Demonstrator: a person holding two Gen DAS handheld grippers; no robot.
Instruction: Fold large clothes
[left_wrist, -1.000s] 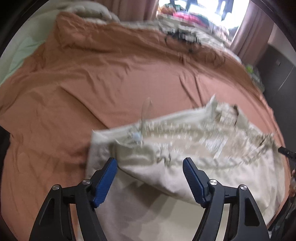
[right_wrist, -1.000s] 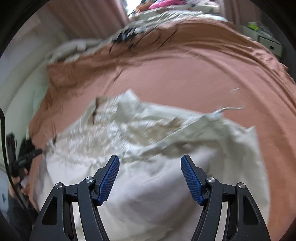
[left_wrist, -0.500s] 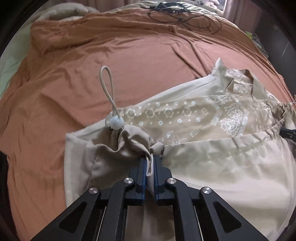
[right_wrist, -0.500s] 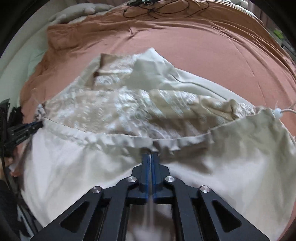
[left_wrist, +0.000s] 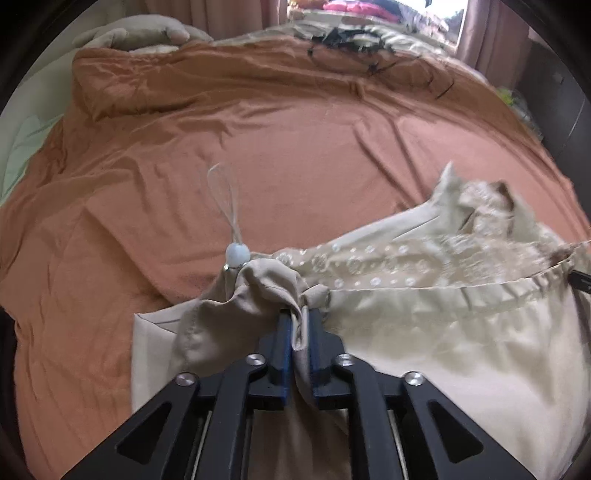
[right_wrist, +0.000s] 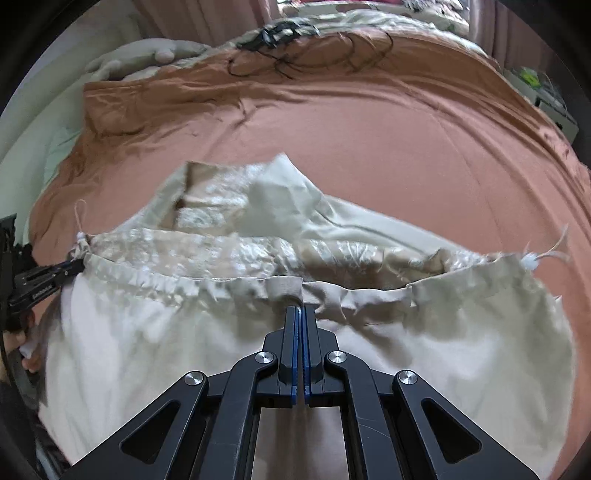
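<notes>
A beige jacket (left_wrist: 436, 332) with a patterned lining lies on the brown bedsheet (left_wrist: 258, 147). My left gripper (left_wrist: 297, 321) is shut on its drawstring hem, near a white cord stopper (left_wrist: 236, 253) with a loop. My right gripper (right_wrist: 300, 314) is shut on the same hem (right_wrist: 288, 286) near its middle. The hem is lifted and stretched between both grippers. The jacket's collar (right_wrist: 280, 184) lies farther up the bed. The left gripper's tip shows at the left edge of the right wrist view (right_wrist: 70, 267).
Black cables (left_wrist: 354, 44) lie at the far end of the bed. A grey pillow (left_wrist: 133, 35) sits at the far left corner. Curtains and a window are behind. A dark cabinet (left_wrist: 569, 103) stands at the right.
Both grippers were open above the jacket a second ago, then closed on the hem. Since half a second ago they have raised the hem and the view has tilted up.
</notes>
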